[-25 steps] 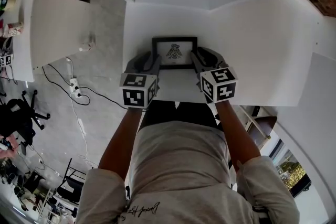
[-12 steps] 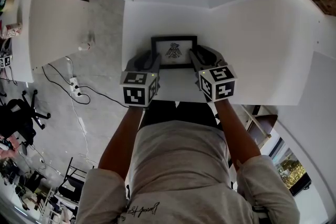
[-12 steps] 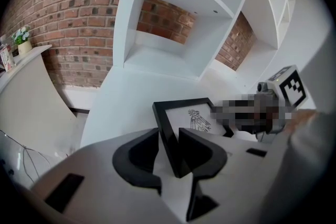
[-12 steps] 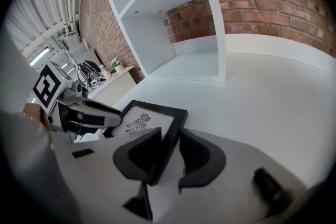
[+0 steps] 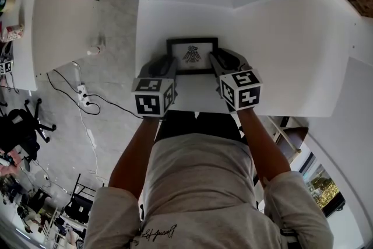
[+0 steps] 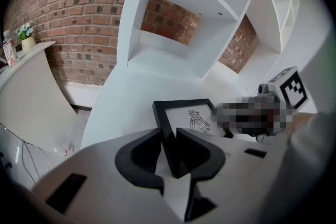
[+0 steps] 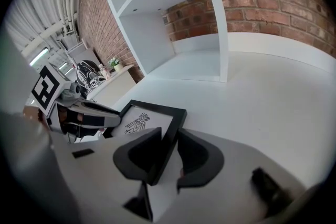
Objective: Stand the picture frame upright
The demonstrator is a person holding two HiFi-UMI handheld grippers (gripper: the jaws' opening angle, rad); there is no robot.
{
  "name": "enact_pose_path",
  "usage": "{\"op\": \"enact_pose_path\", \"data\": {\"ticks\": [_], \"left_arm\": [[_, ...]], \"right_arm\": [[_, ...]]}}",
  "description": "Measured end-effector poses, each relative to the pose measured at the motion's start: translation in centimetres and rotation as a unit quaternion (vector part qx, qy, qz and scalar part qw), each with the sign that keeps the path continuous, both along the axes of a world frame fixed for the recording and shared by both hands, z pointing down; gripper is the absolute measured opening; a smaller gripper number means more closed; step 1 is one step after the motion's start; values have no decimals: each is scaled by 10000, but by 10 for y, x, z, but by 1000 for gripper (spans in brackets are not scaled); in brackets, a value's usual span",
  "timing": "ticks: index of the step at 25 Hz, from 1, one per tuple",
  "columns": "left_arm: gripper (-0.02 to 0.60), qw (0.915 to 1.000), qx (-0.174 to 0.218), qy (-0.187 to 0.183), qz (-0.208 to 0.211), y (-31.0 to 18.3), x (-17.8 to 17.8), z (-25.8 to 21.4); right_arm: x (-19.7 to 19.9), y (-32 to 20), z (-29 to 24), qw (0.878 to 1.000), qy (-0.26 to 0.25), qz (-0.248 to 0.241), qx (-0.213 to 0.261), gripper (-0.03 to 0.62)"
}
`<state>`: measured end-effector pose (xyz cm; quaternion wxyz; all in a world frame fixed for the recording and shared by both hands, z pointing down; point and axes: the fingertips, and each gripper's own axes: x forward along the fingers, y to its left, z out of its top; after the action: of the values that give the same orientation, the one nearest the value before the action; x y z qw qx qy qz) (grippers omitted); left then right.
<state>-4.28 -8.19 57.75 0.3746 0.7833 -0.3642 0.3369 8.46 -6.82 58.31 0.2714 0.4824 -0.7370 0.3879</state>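
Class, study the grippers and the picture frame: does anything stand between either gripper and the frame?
Nothing visible does. The left gripper and right gripper each have a side rail of the picture frame between their jaws; the left jaws have just been closing on it.

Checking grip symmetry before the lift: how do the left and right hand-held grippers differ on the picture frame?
The left hand-held gripper grips the picture frame's left rail; the right hand-held gripper grips its right rail. The left one's jaws have just been closing, rail between them; the right one's rest against theirs. Shared: both slope downward, side by side, same build.
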Motion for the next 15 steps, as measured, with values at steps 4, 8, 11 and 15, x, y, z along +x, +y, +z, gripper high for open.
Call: {"op": "enact_pose_path", "data": {"ticks": [4,8,11,15], "left_arm": [[97,10000,26,-20,-16,0,0,-1],[94,10000,-17,4,-69,1,0,0],[94,10000,-14,-10,-78,2,-1,-1],[92,9999,11,-29,-102,5,-2,-1]], "right_arm": [[0,0,0,10000,1,6,-7,97],[0,0,0,10000,17,-2,-29,97],[0,0,0,10000,29,-44,-36,97],[-1,2,0,9999,35,-91,-29,97]]}}
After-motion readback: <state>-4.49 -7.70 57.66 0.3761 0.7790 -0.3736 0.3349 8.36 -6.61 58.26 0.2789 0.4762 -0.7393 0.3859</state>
